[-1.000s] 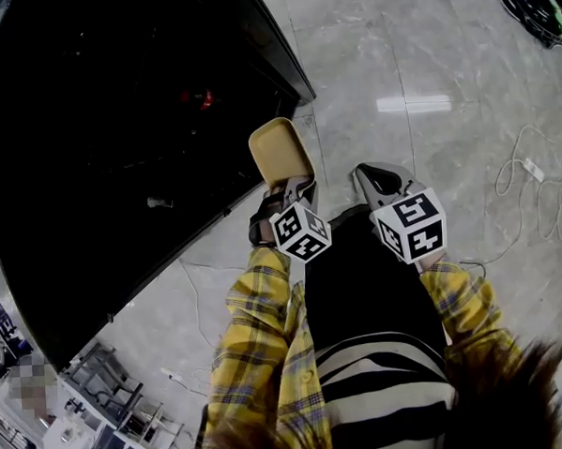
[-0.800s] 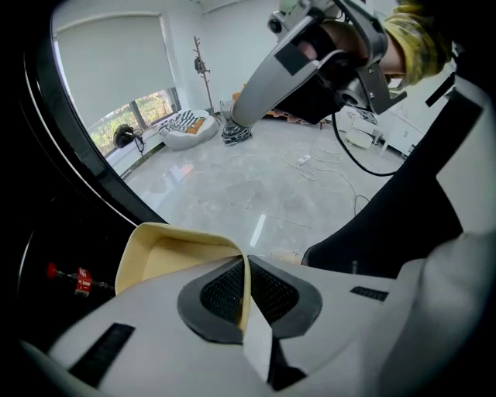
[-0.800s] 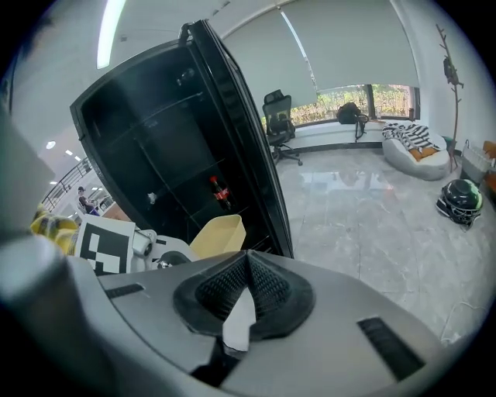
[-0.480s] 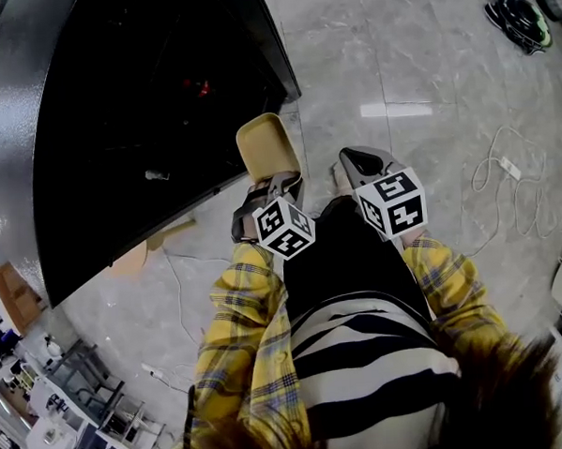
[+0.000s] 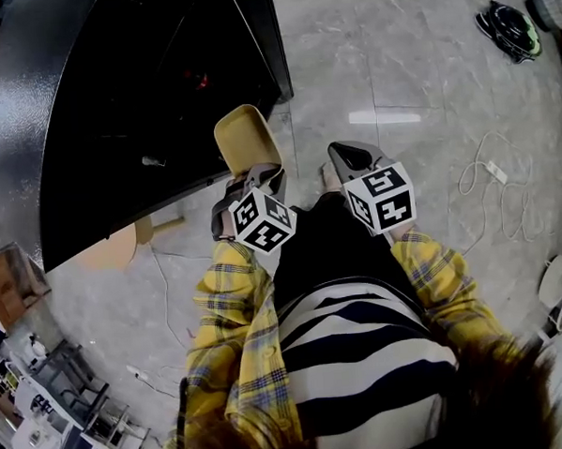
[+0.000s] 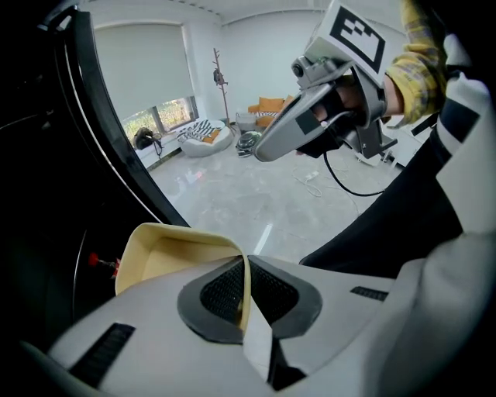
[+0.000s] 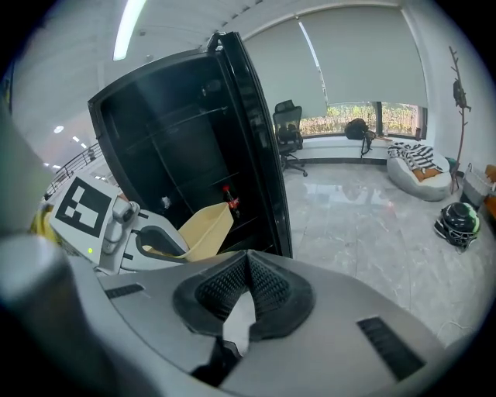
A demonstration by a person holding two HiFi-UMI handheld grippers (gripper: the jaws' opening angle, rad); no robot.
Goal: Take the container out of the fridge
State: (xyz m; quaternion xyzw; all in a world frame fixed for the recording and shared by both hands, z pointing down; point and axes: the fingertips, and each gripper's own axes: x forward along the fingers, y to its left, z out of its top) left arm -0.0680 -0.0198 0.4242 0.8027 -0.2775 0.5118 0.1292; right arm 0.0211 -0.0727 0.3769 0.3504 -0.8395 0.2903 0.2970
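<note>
The beige plastic container [image 5: 245, 136] is out in front of the open black fridge [image 5: 143, 104], above the grey floor. My left gripper [image 5: 251, 178] is shut on the container's near wall; in the left gripper view the thin wall [image 6: 243, 291] is pinched between the dark pads and the tub [image 6: 174, 252] opens away to the left. My right gripper [image 5: 345, 155] hangs beside it to the right, shut with nothing in it. The right gripper view has its jaws [image 7: 246, 273] meeting, and the container [image 7: 203, 227] and left gripper [image 7: 147, 242] in front of the fridge [image 7: 186, 155].
The fridge door [image 7: 260, 147] stands open, and a red-capped bottle [image 7: 229, 197] sits on a shelf inside. White cables [image 5: 490, 175] and a helmet [image 5: 508, 19] lie on the floor to the right. A cardboard piece [image 5: 108, 245] lies by the fridge's foot. An office chair [image 7: 290, 133] and a beanbag [image 7: 418, 172] are by the far window.
Both grippers and the held container have drifted left and a little up in the head view. The fridge has slid toward the upper left, and more floor shows below it.
</note>
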